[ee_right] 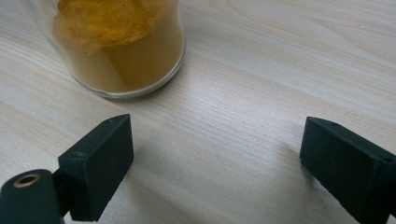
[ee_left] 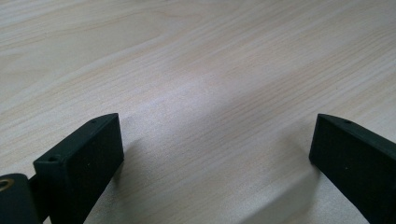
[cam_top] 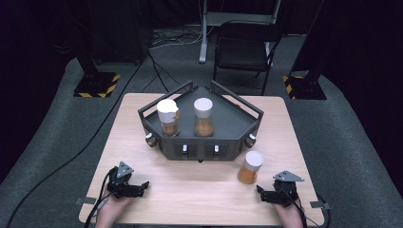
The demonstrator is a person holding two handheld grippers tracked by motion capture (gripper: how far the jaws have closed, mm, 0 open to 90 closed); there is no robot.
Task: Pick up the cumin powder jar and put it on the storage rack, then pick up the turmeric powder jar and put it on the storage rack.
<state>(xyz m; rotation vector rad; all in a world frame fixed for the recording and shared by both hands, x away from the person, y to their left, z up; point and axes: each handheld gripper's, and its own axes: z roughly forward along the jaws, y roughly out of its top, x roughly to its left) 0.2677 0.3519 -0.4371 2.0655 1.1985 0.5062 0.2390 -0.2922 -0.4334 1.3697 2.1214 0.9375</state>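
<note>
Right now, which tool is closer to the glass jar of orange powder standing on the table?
The right tool, just beside the white-lidded glass jar. The left tool sits far across the table.

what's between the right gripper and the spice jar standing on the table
Nothing. The right gripper view shows only bare wood between the open right gripper and the spice jar ahead of its left jaw. The high view agrees: a short bare stretch of table.
</note>
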